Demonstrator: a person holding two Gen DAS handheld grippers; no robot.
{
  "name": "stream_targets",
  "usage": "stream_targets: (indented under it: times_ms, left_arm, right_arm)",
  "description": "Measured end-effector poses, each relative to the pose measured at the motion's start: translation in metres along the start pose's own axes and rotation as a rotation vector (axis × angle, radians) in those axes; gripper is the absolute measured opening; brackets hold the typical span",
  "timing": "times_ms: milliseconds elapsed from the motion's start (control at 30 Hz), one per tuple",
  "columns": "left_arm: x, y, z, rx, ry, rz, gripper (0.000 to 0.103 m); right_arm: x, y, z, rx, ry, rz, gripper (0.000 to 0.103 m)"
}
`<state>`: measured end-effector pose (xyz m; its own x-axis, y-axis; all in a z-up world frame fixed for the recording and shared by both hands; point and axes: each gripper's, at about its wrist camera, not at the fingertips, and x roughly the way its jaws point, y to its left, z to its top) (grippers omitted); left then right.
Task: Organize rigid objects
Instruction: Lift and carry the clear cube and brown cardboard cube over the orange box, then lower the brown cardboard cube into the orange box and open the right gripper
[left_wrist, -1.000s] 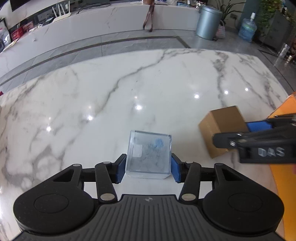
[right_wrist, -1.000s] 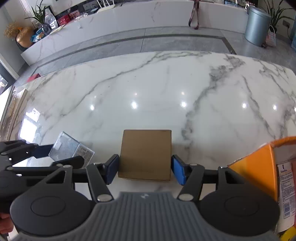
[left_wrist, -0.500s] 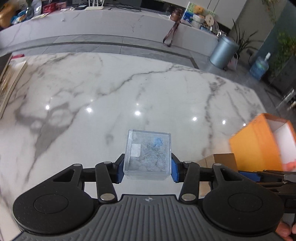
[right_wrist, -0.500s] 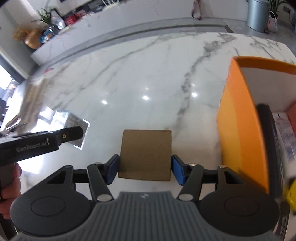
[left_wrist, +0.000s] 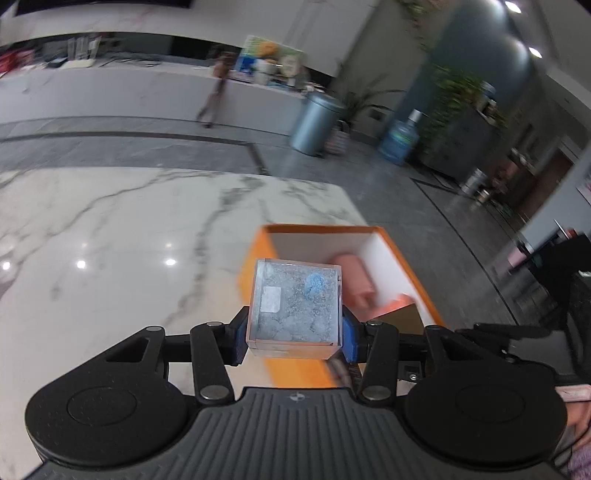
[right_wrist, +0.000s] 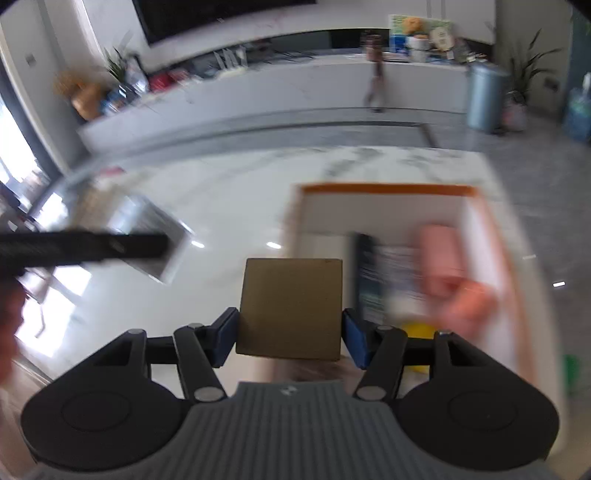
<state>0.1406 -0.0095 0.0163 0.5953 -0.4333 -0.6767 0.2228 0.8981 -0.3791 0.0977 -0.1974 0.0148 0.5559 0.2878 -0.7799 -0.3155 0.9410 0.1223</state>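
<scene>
Above the orange open-topped cardboard bin (left_wrist: 255, 254) on the white marble tabletop (left_wrist: 110, 236), the left claw (left_wrist: 293, 338) clamps a clear square plastic case (left_wrist: 295, 306) by its flat sides: rigid, probably slick. Alongside, the right claw (right_wrist: 290, 334) pinches a plain brown cardboard box (right_wrist: 290, 308), likely light, crushable if squeezed.

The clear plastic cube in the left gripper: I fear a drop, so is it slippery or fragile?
The clear cube looks rigid: the left gripper pinches its flat sides without visible bowing. Its glossy walls are probably slick, so the hold may be marginal. Hard clear plastic could crack if dropped into the orange box.
</scene>
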Motion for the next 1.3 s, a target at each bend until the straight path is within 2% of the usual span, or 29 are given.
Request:
stream_targets:
  times_ms: [167, 233, 300, 500, 600, 767, 867, 1033, 1300]
  left_arm:
    - [0.03, -0.048, -0.009, 0.064, 0.036, -0.062, 0.054]
    - [0.043, -0.06, -0.01, 0.077, 0.05, -0.067, 0.054]
    - [0.056, -0.068, -0.012, 0.082, 0.07, -0.059, 0.054]
    - [0.075, -0.068, -0.017, 0.09, 0.112, -0.045, 0.054]
    - [0.079, -0.064, -0.019, 0.089, 0.126, -0.04, 0.054]
    - [0.084, -0.061, -0.02, 0.1, 0.134, -0.046, 0.054]
    - [0.086, -0.058, -0.018, 0.103, 0.132, -0.049, 0.054]
    - [0.09, -0.058, -0.015, 0.108, 0.134, -0.065, 0.054]
    - [0.097, -0.056, -0.015, 0.108, 0.159, -0.09, 0.054]
  right_arm:
    - [-0.001, -0.052, -0.02, -0.047, 0.102, -0.11, 0.061]
    - [0.009, -0.069, -0.026, -0.057, 0.15, -0.157, 0.061]
    - [0.021, -0.078, -0.032, -0.062, 0.196, -0.163, 0.061]
    - [0.058, -0.079, -0.038, -0.093, 0.333, -0.179, 0.061]
    - [0.068, -0.072, -0.038, -0.15, 0.368, -0.195, 0.062]
    - [0.083, -0.063, -0.033, -0.215, 0.416, -0.252, 0.062]
    - [0.088, -0.062, -0.033, -0.207, 0.436, -0.22, 0.062]
    - [0.101, -0.065, -0.037, -0.204, 0.473, -0.236, 0.062]
    - [0.087, -0.063, -0.034, -0.255, 0.423, -0.195, 0.064]
